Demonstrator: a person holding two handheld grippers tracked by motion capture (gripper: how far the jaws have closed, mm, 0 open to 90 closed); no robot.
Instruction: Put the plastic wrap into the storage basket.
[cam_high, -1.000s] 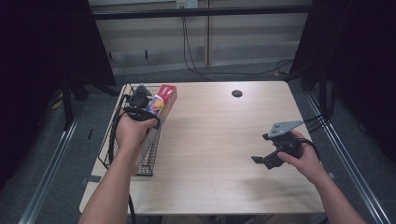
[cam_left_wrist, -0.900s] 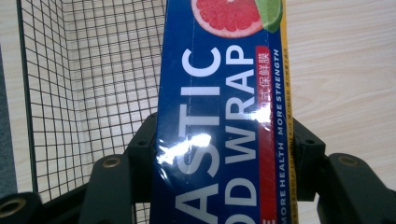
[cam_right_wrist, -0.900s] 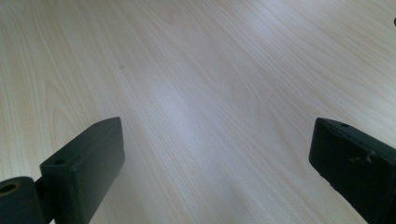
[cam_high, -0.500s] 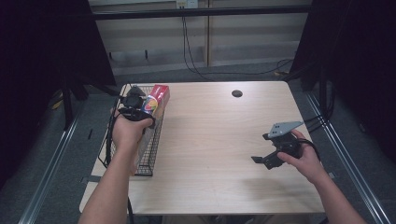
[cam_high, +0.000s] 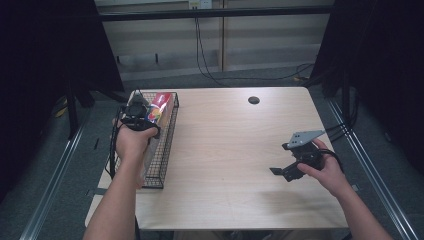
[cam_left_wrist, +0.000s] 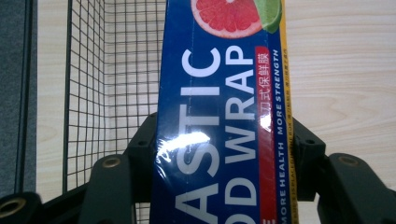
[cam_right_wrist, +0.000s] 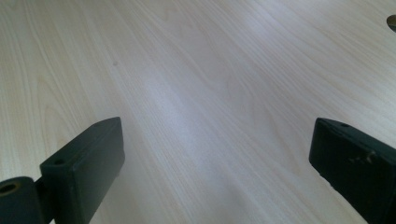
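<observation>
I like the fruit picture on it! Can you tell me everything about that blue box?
The blue box is a long, glossy carton of plastic food wrap, with white letters, a red stripe, and grapefruit and lime pictured at one end. The left hand-held gripper clamps it from both sides, holding it over the black wire basket at the table's left edge.

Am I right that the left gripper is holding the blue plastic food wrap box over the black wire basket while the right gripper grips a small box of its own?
Not quite. The right gripper is open and holds nothing, as the right gripper view shows: bare light wooden table lies between its jaws. The rest stands: the left gripper holds the blue plastic food wrap box over the black wire basket.
</observation>
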